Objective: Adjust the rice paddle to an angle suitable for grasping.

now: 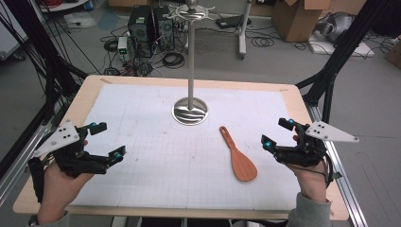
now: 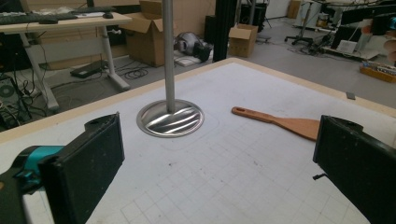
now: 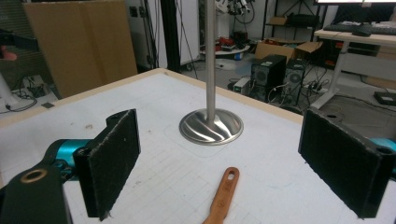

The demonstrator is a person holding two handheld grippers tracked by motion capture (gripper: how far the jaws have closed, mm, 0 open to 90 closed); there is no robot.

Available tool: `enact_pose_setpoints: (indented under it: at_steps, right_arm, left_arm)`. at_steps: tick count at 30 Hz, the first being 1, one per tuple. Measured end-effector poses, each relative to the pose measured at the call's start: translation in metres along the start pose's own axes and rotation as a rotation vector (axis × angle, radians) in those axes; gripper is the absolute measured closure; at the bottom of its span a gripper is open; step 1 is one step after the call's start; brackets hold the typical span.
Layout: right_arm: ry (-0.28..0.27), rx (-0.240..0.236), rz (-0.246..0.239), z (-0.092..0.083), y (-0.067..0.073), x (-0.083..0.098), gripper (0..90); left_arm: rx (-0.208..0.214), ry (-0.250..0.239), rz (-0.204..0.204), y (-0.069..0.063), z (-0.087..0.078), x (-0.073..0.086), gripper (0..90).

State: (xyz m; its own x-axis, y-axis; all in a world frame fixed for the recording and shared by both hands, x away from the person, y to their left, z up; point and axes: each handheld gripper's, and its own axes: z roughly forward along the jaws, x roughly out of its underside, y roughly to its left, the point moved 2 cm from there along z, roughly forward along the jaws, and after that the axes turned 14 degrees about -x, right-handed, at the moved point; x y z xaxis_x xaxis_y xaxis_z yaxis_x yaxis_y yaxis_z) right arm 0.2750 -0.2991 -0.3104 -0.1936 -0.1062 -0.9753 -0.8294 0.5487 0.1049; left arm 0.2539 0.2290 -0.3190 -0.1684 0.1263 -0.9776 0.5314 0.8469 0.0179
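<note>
A wooden rice paddle [image 1: 238, 156] lies flat on the white mat, right of centre, its handle pointing toward the metal stand [image 1: 190, 111]. The stand has a round shiny base and a tall thin pole with hooks at the top. My left gripper [image 1: 108, 140] hovers open at the mat's left edge, nothing between its jaws. My right gripper [image 1: 277, 133] hovers open at the right, a short way from the paddle's blade. In the left gripper view the paddle [image 2: 280, 122] and stand base [image 2: 170, 118] lie ahead. In the right gripper view the paddle's handle [image 3: 223, 196] sits between the wide jaws, farther off.
The white gridded mat [image 1: 156, 165] covers most of the wooden table [image 1: 90, 90]. Black frame posts stand at both sides of the table. Beyond the far edge the floor holds computer towers, cables and cardboard boxes.
</note>
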Motion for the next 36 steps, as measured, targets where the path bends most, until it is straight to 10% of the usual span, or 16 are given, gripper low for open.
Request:
enact_pose_setpoints:
  at_steps: [14,28,36]
  right_arm:
    - [0.051,0.028,0.053,0.008,-0.011,0.011,14.6]
    - [0.07,0.062,0.074,0.017,-0.014,0.023,66.6]
    - [0.123,0.047,0.082,0.027,-0.018,0.029,79.9]
  left_arm:
    - [-0.004,0.015,-0.005,0.001,0.001,0.003,2.3]
    - [0.001,0.025,-0.019,0.001,0.003,0.006,2.3]
    - [0.0,0.037,-0.018,0.0,0.005,0.009,2.3]
